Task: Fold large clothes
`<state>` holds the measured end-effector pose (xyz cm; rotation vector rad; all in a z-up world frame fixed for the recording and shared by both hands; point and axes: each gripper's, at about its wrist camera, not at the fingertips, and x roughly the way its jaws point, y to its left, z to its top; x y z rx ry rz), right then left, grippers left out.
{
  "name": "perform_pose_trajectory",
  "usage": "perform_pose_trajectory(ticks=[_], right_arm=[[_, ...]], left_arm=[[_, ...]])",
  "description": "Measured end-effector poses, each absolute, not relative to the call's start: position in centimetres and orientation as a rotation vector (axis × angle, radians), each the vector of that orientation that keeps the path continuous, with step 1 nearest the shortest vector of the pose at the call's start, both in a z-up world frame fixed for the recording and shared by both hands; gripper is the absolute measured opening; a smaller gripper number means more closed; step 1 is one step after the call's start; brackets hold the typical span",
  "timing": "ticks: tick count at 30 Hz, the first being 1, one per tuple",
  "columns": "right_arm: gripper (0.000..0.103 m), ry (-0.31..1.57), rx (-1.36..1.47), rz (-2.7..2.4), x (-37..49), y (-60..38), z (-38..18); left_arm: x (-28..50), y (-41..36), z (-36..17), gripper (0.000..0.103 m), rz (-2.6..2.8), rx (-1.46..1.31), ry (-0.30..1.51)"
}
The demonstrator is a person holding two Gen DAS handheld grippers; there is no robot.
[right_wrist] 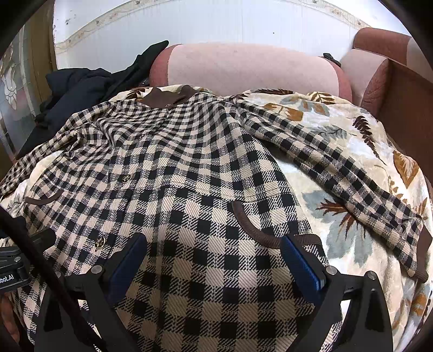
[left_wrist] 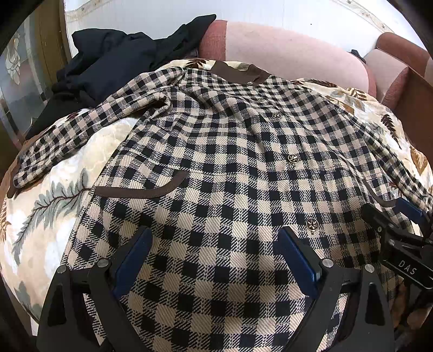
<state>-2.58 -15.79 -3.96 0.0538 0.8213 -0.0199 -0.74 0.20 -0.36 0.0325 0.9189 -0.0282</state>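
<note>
The left gripper [left_wrist: 213,251] has black plastic arms, flat blue pads [left_wrist: 295,257] and round silver screws [left_wrist: 327,262]. The right gripper [right_wrist: 213,257] looks the same. A black cable [right_wrist: 40,260] runs beside its left arm.

A pink sofa [right_wrist: 251,70] with rust-red armrests stands against a white wall [right_wrist: 216,24] with a patterned border.

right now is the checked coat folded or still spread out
Spread out. The checked coat lies flat, front up and buttoned, on the floral blanket, both sleeves stretched out to the sides. No fold made yet.
</note>
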Motion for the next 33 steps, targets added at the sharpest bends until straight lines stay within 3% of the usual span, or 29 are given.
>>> perform_pose_trajectory(ticks=[33], right_arm=[[0.100,0.753,0.008,-0.032,-5.0,-15.1,-2.2]], left_arm=[[-3.2,5.1,2.3,0.094,0.095,-0.005,0.845]])
